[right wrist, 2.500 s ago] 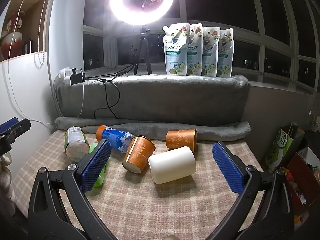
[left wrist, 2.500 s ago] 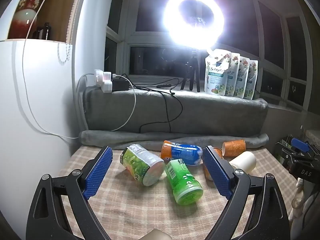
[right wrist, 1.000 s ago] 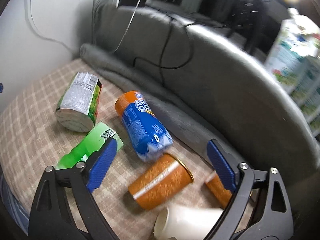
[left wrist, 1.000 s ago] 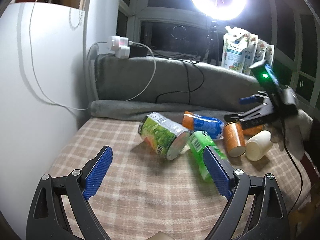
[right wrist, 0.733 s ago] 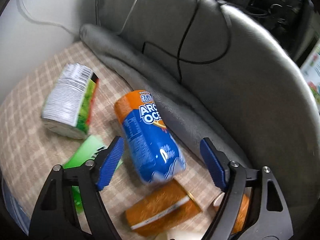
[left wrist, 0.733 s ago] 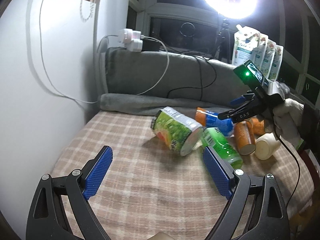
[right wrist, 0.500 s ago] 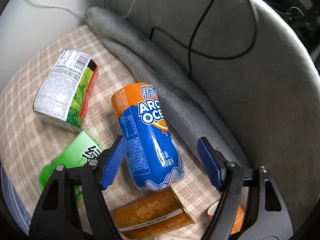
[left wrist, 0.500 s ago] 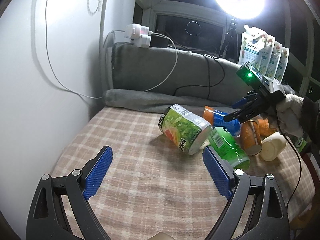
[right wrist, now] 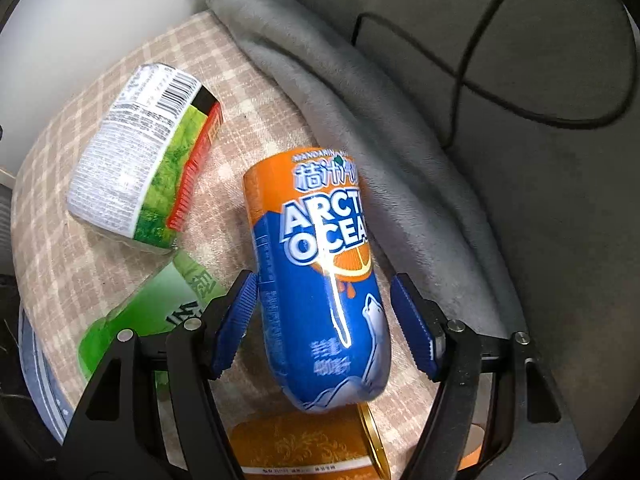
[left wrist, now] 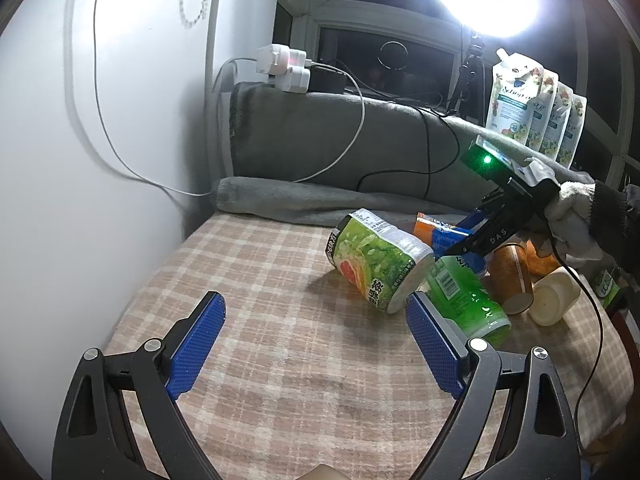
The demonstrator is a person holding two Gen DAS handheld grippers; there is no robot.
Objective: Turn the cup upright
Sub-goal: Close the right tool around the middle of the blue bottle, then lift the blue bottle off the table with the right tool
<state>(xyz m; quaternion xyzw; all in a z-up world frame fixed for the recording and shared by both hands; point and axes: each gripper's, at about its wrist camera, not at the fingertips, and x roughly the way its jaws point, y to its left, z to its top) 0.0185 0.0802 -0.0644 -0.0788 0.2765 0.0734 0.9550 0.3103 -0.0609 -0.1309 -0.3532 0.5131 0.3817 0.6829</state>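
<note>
An orange and blue Arctic Ocean cup (right wrist: pixel 320 280) lies on its side on the checked cloth, near the grey rolled blanket. My right gripper (right wrist: pixel 324 328) is open, with its jaws on either side of the cup's lower body; the left pad (right wrist: pixel 236 324) is almost at the cup wall, the right pad (right wrist: pixel 412 328) stands a little off. In the left wrist view the right gripper (left wrist: pixel 472 248) is over the same cup (left wrist: pixel 436 232). My left gripper (left wrist: pixel 316 344) is open and empty above the bare cloth.
A green tea cup (right wrist: pixel 144 156) (left wrist: pixel 380 260), a green bottle-shaped cup (left wrist: pixel 468 296) (right wrist: pixel 160 312), an orange patterned cup (left wrist: pixel 512 280) (right wrist: pixel 304 452) and a cream cup (left wrist: pixel 556 296) lie on their sides nearby. The grey blanket roll (right wrist: pixel 380 128) borders the table's back. A white wall stands left.
My right gripper has come down and forward over the Arctic Ocean cup and its jaws have narrowed around it. My left gripper has drifted left, away from the cups.
</note>
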